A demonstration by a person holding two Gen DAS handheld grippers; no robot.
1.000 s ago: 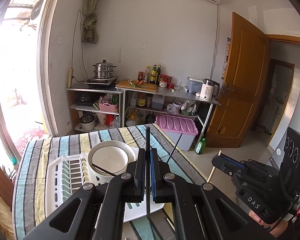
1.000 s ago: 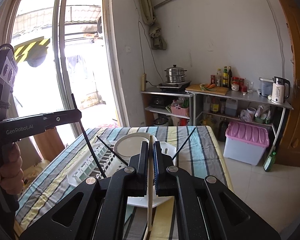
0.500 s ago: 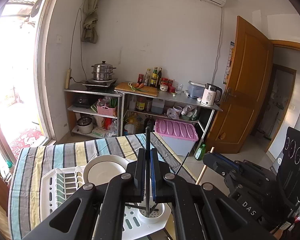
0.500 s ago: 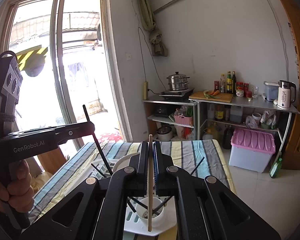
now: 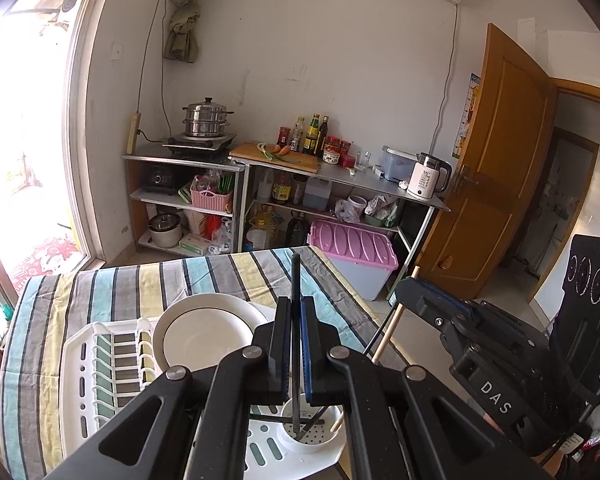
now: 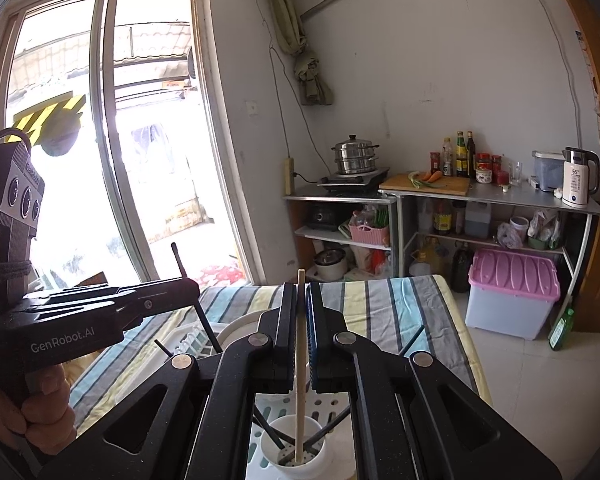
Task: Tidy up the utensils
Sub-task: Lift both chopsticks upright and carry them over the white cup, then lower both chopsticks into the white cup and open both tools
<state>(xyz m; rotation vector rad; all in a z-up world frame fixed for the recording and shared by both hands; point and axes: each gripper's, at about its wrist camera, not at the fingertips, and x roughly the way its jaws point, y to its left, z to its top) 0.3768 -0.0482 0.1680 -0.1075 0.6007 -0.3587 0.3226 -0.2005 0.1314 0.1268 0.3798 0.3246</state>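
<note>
Two chopsticks are in hand, one per gripper: our left gripper (image 5: 296,320) has its fingers pinching a black chopstick (image 5: 295,280), and our right gripper (image 6: 300,316) has its fingers pinching a pale wooden chopstick (image 6: 300,364). We hold each nearly upright with its lower end inside the white cup (image 6: 292,460) at the corner of the drying rack (image 5: 80,360) on the bench, so it should drop in tip first. Other black chopsticks already lean in that cup, and a plate (image 5: 208,336) stands in the rack behind it.
</note>
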